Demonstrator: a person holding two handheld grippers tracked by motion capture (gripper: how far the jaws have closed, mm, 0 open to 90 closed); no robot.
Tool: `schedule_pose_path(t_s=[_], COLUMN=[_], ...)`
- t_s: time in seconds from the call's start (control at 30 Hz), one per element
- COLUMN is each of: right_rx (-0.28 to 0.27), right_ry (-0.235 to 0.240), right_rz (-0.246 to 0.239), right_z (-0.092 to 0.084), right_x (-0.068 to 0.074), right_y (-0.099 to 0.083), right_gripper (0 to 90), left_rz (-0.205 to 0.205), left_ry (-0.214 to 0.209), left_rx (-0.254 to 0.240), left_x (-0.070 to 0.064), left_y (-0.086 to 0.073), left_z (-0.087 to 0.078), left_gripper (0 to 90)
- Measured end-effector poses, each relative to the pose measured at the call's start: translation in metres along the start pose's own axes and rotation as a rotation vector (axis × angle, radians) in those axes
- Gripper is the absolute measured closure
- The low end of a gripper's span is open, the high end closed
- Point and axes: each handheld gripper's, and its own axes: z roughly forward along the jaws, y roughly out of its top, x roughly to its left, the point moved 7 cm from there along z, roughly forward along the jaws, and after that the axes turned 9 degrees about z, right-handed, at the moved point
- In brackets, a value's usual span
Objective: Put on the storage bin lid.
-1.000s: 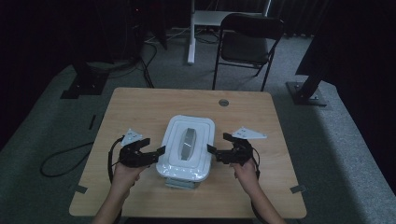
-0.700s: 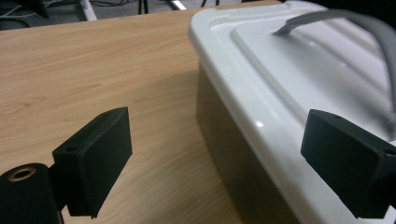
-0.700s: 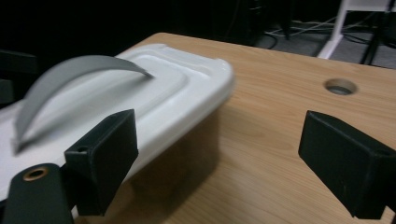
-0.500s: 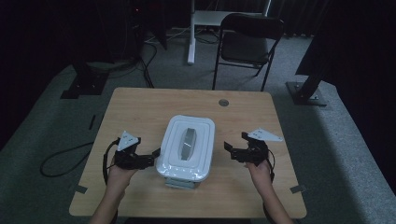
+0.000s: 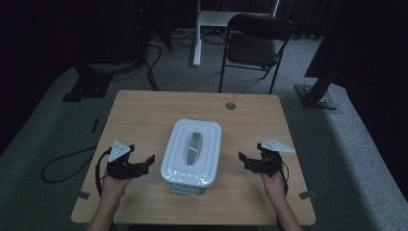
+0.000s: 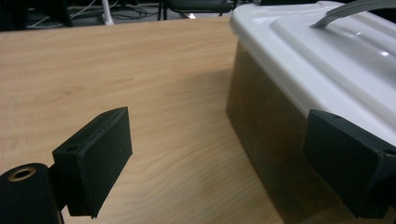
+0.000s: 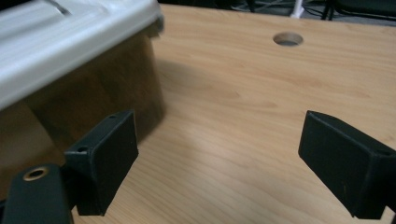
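Lidded container mid-tabletop, open claws on either side.

Left claw [image 5: 148, 162] just left of the container [image 5: 191, 153], jaws spread with nothing between, recently widened, apart from the clear wall under the white lid [image 6: 322, 60]. Container centred on the tabletop [image 5: 144, 115], grey handle [image 5: 193, 147] along the lid top. Right claw [image 5: 244, 161] near the container's right side, jaws wide apart over bare wood, holding nothing.
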Motion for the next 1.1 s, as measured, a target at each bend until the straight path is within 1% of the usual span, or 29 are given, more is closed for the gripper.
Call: schedule_pose_path(t_s=[0.07, 0.13, 0.27, 0.37, 0.43, 0.57, 0.6, 0.63, 0.67, 0.7, 0.8, 0.83, 0.87, 0.93, 1.0, 1.1], right_rx=[0.008, 0.015, 0.021, 0.025, 0.028, 0.024, 0.023, 0.023, 0.026, 0.029, 0.034, 0.034, 0.034, 0.032, 0.034, 0.038], right_ry=[-0.016, -0.03, -0.051, -0.061, -0.066, -0.075, -0.078, -0.078, -0.077, -0.083, -0.084, -0.084, -0.082, -0.085, -0.082, -0.083], right_rz=[-0.01, -0.006, 0.01, 0.022, 0.026, 0.037, 0.04, 0.04, 0.043, 0.047, 0.056, 0.056, 0.059, 0.065, 0.074, 0.071], right_z=[0.0, 0.0, -0.002, -0.004, -0.005, -0.009, -0.009, -0.009, -0.01, -0.01, -0.011, -0.011, -0.011, -0.012, -0.013, -0.013], right_x=[-0.004, -0.009, -0.018, -0.024, -0.027, -0.033, -0.034, -0.034, -0.035, -0.038, -0.041, -0.041, -0.042, -0.044, -0.045, -0.047], right_y=[-0.005, -0.01, -0.017, -0.022, -0.024, -0.025, -0.026, -0.026, -0.026, -0.028, -0.03, -0.03, -0.031, -0.031, -0.032, -0.033], right_gripper=[11.1, 11.1, 11.1, 11.1, 11.1, 11.1, 11.1, 11.1, 11.1, 11.1, 11.1, 11.1, 11.1, 11.1, 11.1, 11.1], left_rz=[-0.012, -0.021, -0.04, -0.043, -0.036, -0.01, -0.004, -0.004, 0.005, 0.01, 0.017, 0.017, 0.024, 0.022, 0.028, 0.014], left_ry=[-0.005, -0.005, 0.004, 0.006, -0.006, -0.038, -0.045, -0.045, -0.07, -0.08, -0.106, -0.106, -0.121, -0.137, -0.132, -0.143], left_rx=[-0.005, -0.011, 0.006, 0.03, 0.051, 0.093, 0.098, 0.098, 0.107, 0.111, 0.108, 0.108, 0.115, 0.108, 0.113, 0.107], left_x=[0.004, 0.006, 0.011, 0.01, 0.004, -0.008, -0.011, -0.011, -0.019, -0.023, -0.031, -0.031, -0.035, -0.04, -0.041, -0.041], left_y=[-0.007, -0.013, -0.026, -0.035, -0.042, -0.052, -0.054, -0.054, -0.056, -0.057, -0.057, -0.057, -0.057, -0.057, -0.057, -0.057], left_z=[-0.001, -0.001, 0.003, 0.009, 0.014, 0.023, 0.026, 0.026, 0.029, 0.03, 0.033, 0.033, 0.034, 0.035, 0.035, 0.034], left_gripper=[9.9, 9.9, 9.9, 9.9, 9.9, 9.9, 9.9, 9.9, 9.9, 9.9, 9.9, 9.9, 9.9, 9.9, 9.9, 9.9])
